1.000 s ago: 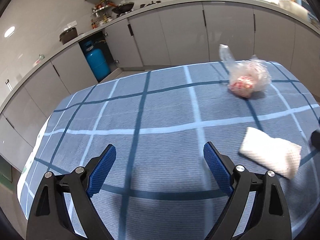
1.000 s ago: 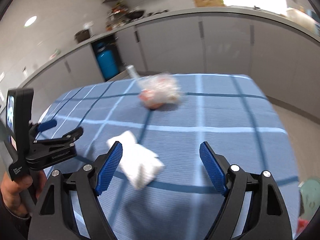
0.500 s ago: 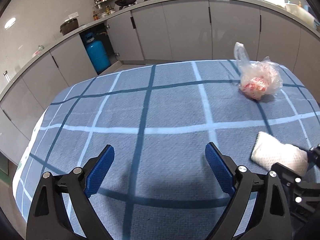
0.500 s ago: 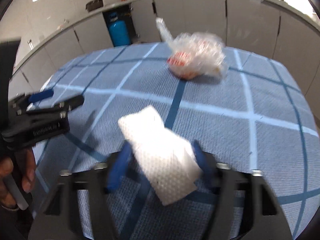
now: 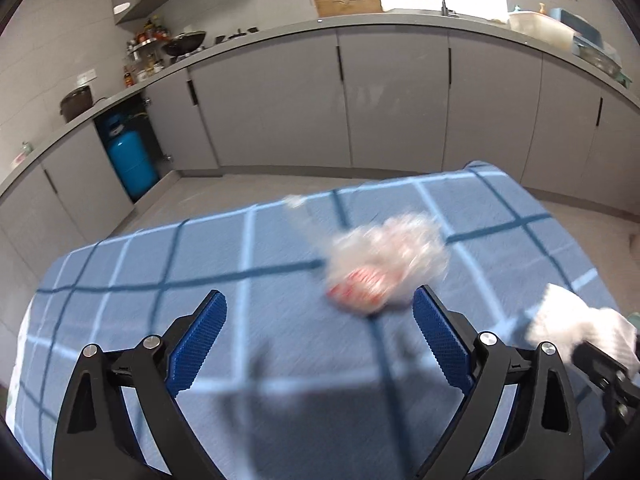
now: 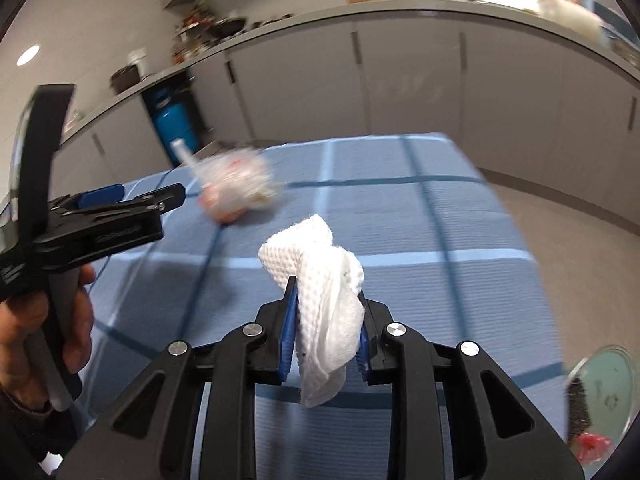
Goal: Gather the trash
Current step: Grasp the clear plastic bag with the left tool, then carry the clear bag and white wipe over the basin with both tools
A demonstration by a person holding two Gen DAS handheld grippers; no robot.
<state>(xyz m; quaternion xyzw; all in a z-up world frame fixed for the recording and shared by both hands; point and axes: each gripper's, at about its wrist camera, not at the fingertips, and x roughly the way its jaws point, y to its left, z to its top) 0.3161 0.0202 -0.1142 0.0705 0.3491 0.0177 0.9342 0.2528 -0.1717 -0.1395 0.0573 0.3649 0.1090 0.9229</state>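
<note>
White paper towel (image 6: 326, 300), crumpled, pinched between the blue fingers (image 6: 289, 332) of the right gripper (image 6: 326, 320) and lifted clear of the worktop (image 6: 400, 240); those fingers have just been closing on it. Its loose end hangs below the pads. Clear plastic bag (image 6: 234, 184) with red-and-white contents lies on the blue checked cloth at 10 o'clock from the towel, blurred. Left gripper (image 5: 320, 344) tilted downward over the cloth, fingers spread wide with nothing between them, bag (image 5: 380, 276) just beyond at 1 o'clock. A hand (image 6: 44, 340) grips its handle.
</note>
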